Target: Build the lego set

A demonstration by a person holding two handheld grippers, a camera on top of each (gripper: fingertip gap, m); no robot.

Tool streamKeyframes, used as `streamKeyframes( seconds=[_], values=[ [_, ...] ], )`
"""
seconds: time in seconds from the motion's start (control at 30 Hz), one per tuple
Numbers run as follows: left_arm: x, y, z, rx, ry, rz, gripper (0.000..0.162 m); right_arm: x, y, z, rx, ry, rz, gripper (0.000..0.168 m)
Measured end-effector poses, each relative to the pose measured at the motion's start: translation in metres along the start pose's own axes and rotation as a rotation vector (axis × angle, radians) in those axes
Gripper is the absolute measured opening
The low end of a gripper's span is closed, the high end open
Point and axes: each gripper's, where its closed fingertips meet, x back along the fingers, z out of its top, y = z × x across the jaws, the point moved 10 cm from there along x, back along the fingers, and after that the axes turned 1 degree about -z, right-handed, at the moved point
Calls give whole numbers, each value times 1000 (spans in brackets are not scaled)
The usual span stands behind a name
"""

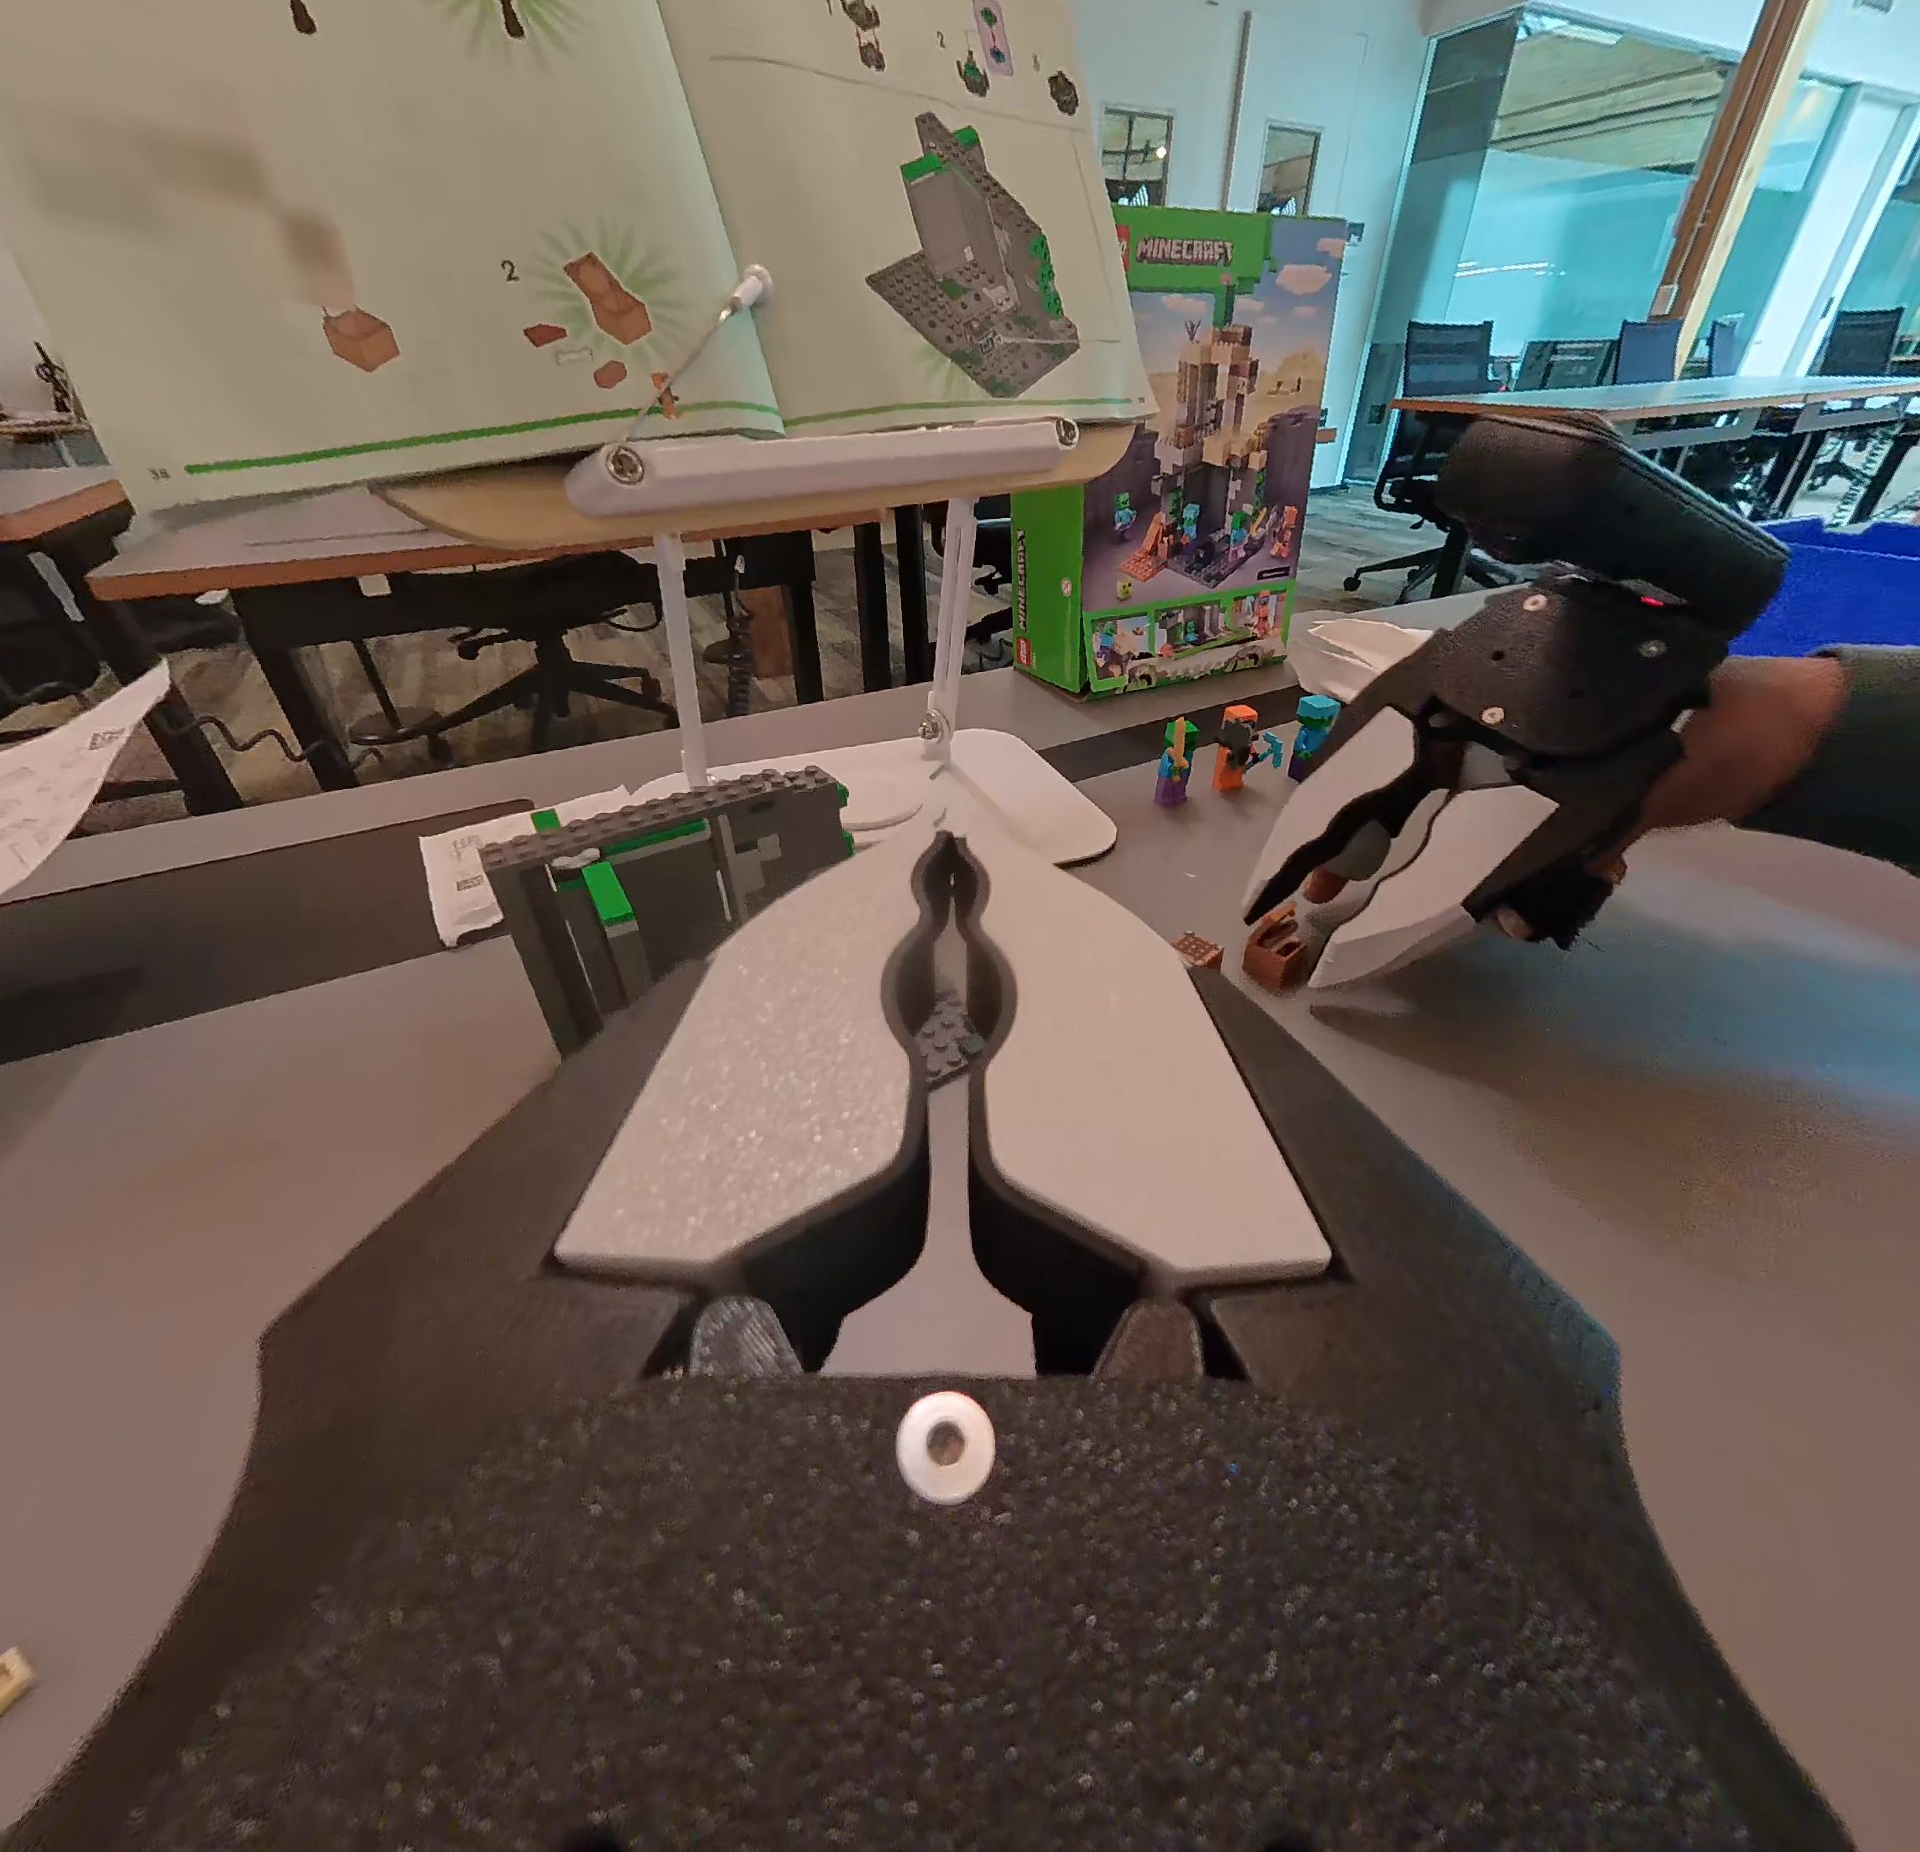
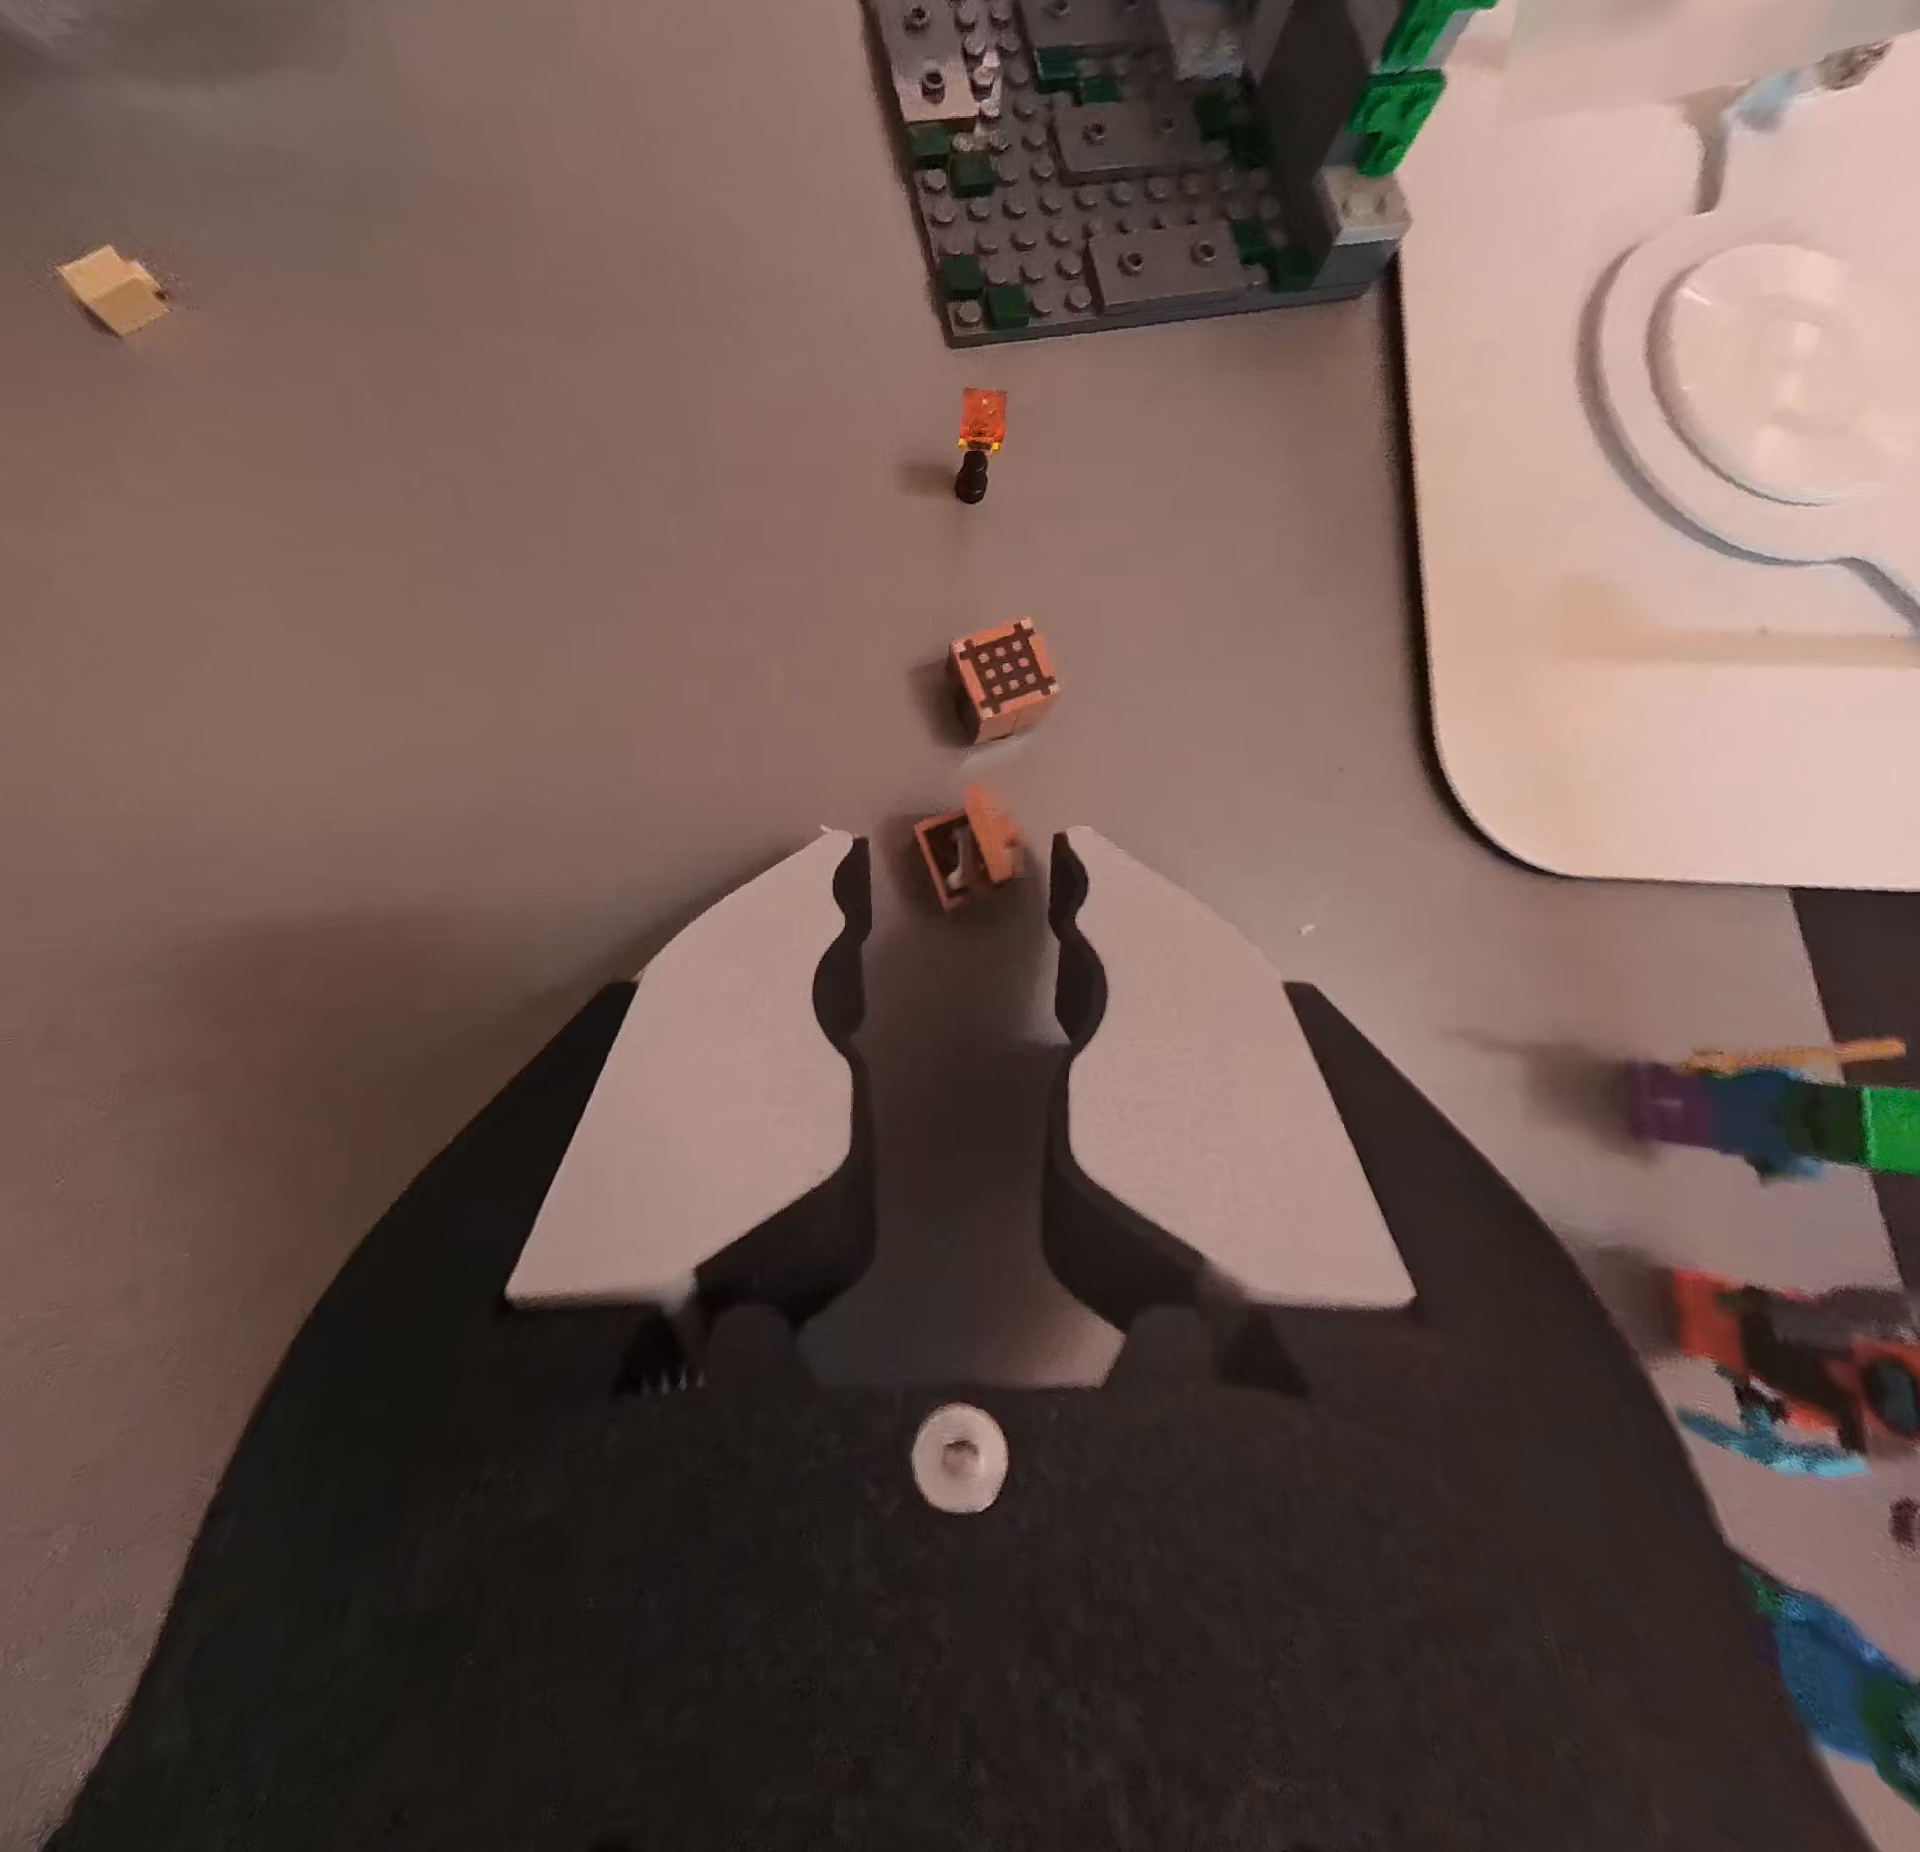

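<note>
Lego build (image 2: 1132,140), grey studded base with green bits and a dark wall, stands on the grey tabletop (image 2: 468,555), its edge just beside the white foot of the book stand (image 2: 1662,607). In the left wrist view the build (image 1: 665,867) sits just past the left gripper (image 1: 948,867), partly hidden behind it.

Left gripper: fingers (image 1: 769,1054) together at the tips, nothing clamped between them that I can make out; a dark studded plate shows through the gap lower down, lying beyond the fingers.

Right gripper (image 2: 954,846): fingers (image 2: 727,1075) apart, tips low over the tabletop, one on each side of a small brown chest (image 2: 968,857) with its lid tipped up. Contact with the chest cannot be told. From the left wrist view the same gripper (image 1: 1288,929) angles down at the chest (image 1: 1276,955), a person's hand (image 1: 1756,742) behind it.

Past the chest, in a line toward the build: a tan cube with a black grid on top (image 2: 1003,675), then a small black post with an orange piece on top (image 2: 979,446). A loose tan piece (image 2: 114,290) lies well apart to the left.

Three small figures (image 1: 1236,753) stand near the right gripper. Farther back, the green set box (image 1: 1174,452) stands upright on the tabletop. An open instruction booklet (image 1: 520,192) rests on the book stand above the build. Office desks and chairs (image 1: 1455,368) beyond.
</note>
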Motion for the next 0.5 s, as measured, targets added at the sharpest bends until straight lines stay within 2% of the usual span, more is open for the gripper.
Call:
streamKeyframes(
  seconds=[0.07, 0.23, 0.5],
  values=[
    [-1, -1, -1, 11, -8, -5, 0, -3, 4, 1, 17, -13, 21, 21],
    [-2, -1, -3, 43, -15, -24, 0, 6, 11, -2, 11, 0, 31, 18],
    [-3, -2, -4, 61, -22, -30, 0, 71, 46, -50, -67, -119, -107, 18]
  ],
)
